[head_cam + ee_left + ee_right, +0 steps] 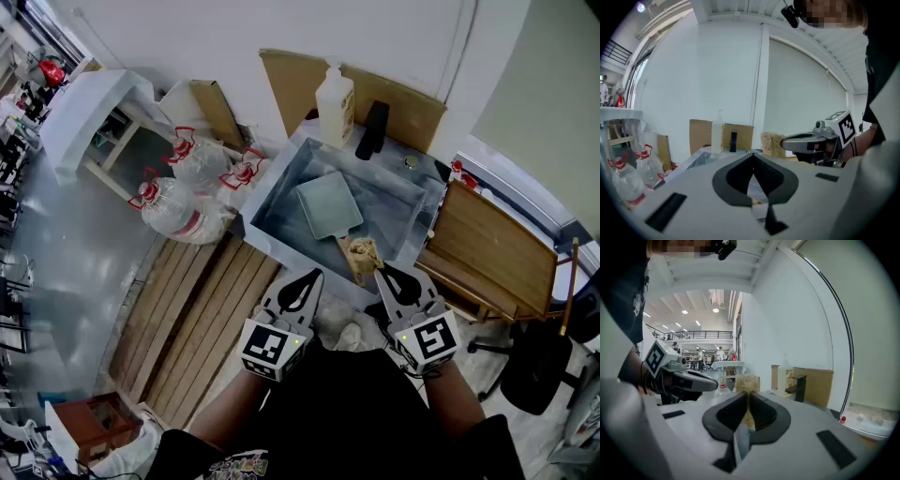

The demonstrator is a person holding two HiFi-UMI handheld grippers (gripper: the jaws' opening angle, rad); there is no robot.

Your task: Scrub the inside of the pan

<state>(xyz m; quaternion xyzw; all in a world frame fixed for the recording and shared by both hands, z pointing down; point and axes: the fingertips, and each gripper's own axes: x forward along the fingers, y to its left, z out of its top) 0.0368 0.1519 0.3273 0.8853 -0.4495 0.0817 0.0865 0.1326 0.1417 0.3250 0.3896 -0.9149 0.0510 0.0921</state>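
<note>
Pan [328,204] lying in sink [277,187] | right gripper [381,273] fingers grasping sponge [363,251] | left gripper [314,277] fingers clenched, empty | bottle [335,101] label unreadable

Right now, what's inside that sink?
A square pan lies in the sink. The sponge in the right hand-held gripper covers its handle's end.

My right gripper [748,399] has its jaws pressed together on a tan, fibrous scrubber [746,382], which sticks up past the tips. My left gripper [711,384] hangs just to its left. Beyond stand a soap bottle [786,375] and a black tap [797,386], in front of brown cardboard [815,384].
</note>
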